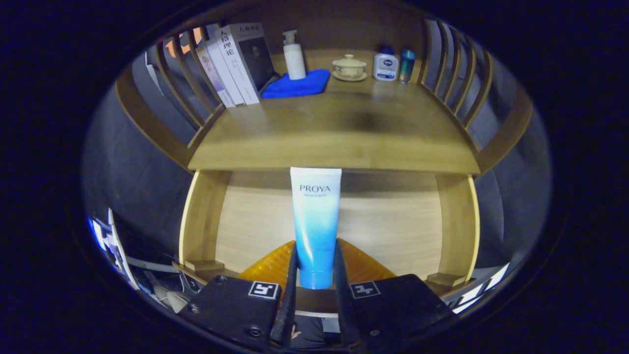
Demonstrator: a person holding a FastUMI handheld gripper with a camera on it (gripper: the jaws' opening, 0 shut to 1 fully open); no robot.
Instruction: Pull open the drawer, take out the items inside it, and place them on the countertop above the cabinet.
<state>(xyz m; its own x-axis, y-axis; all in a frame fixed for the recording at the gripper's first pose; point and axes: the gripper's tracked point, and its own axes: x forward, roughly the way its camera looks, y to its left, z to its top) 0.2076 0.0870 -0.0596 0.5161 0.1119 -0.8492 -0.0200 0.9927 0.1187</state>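
Gripper (315, 268) points forward and level toward the open drawer (324, 221), fingers side by side, close together. Both fingers (290, 290) press on the lower part of an upright tube (315, 221), one on each flank, the tube's cap end sitting between them, its flat end rising above their tips. Two blocks behind the fingers each carry a square marker (264, 289) facing up. Gripper sits above the drawer's front edge, centred across the drawer's width.

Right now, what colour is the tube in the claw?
White fading to blue, per the gripper view: tube, claw shut on it.
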